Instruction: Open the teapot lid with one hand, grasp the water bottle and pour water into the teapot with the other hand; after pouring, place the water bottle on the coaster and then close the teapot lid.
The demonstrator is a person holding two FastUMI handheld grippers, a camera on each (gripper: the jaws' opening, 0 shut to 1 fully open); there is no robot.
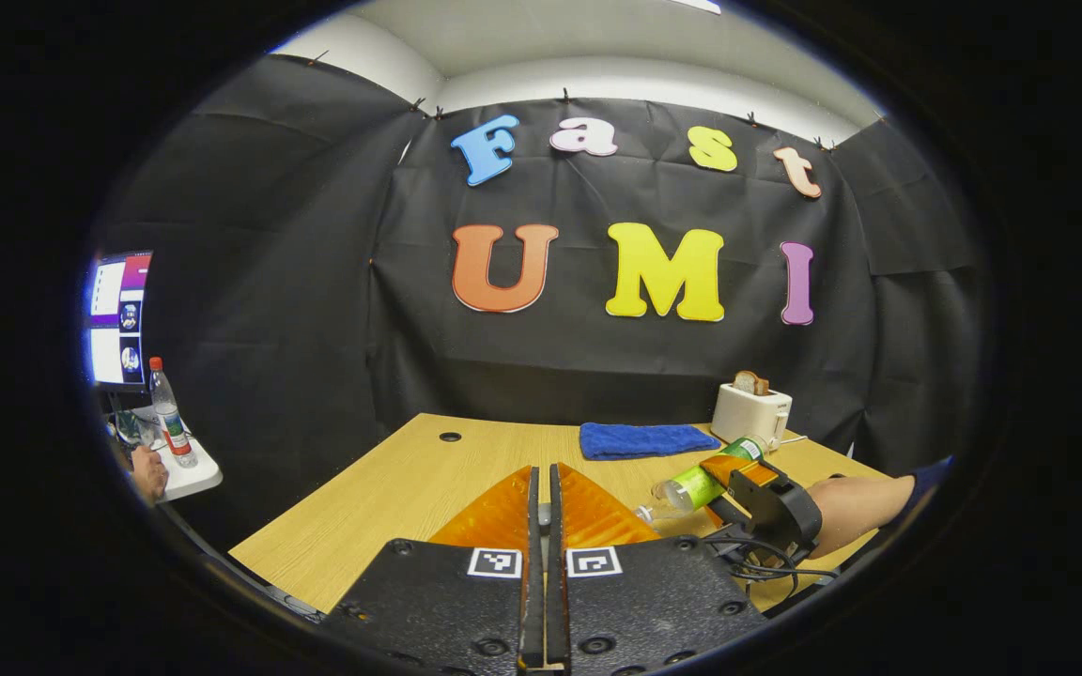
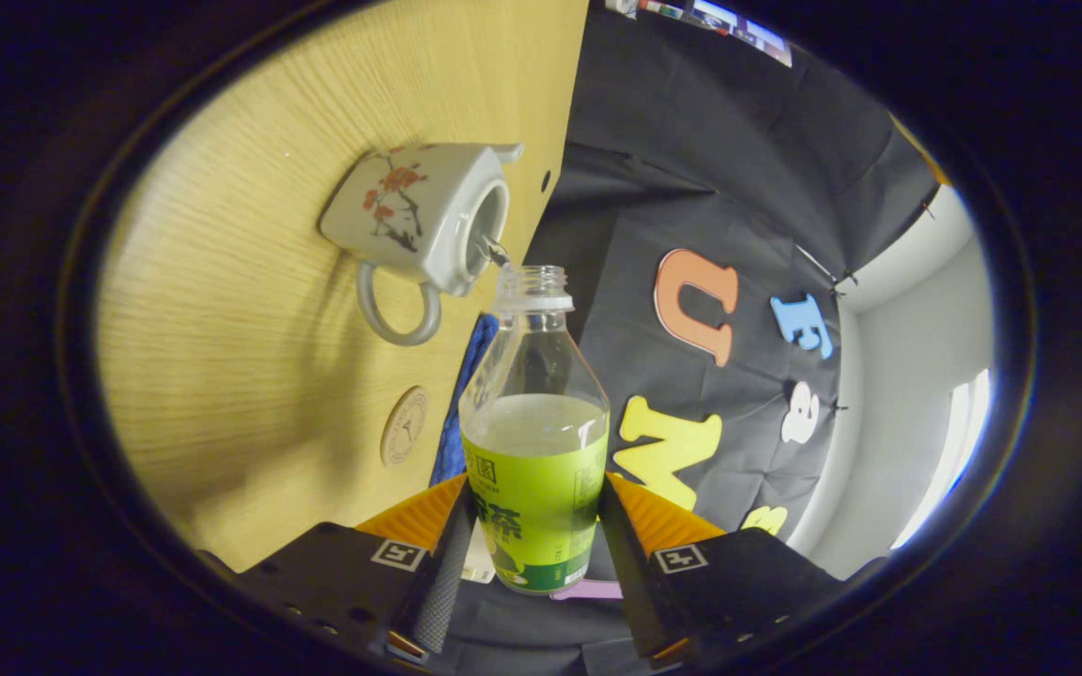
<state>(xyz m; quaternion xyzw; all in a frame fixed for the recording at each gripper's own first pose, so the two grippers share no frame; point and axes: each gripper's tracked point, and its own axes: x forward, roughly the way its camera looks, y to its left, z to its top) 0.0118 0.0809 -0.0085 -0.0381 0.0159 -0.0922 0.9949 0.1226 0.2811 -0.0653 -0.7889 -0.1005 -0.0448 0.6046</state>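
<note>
1. Bottle work first — the water bottle sits clamped between the right gripper's two fingers, both pressing on its labelled lower body, cap off, liquid filling roughly the lower half.
2. Handling call: thin clear plastic, light and getting lighter as it drains, likely to dent under a hard squeeze. The label band low on the body looks like the sensible hold — stiffer than the bare shoulder, and less slick.
3. Direction now: in the left gripper view the bottle lies tilted well over, its long axis running from the right gripper down toward the tabletop, mouth leading and lower than the base.
4. In the right gripper view that mouth points straight at the teapot, just beside its open top, with a small spurt of water visible at the rim.
5. Teapot: ceramic with a painted blossom, so heavy, rigid and chippable; it stands on the wooden table, lid off, ring handle toward the camera.
6. Coaster lies on the table near the teapot's handle, bare, apart from the pot.
7. Left gripper: fingers drawn together with only a narrow slit between them; a small pale thing shows in that slit, too small to identify, so I can't tell what, if anything, it grips.
</note>
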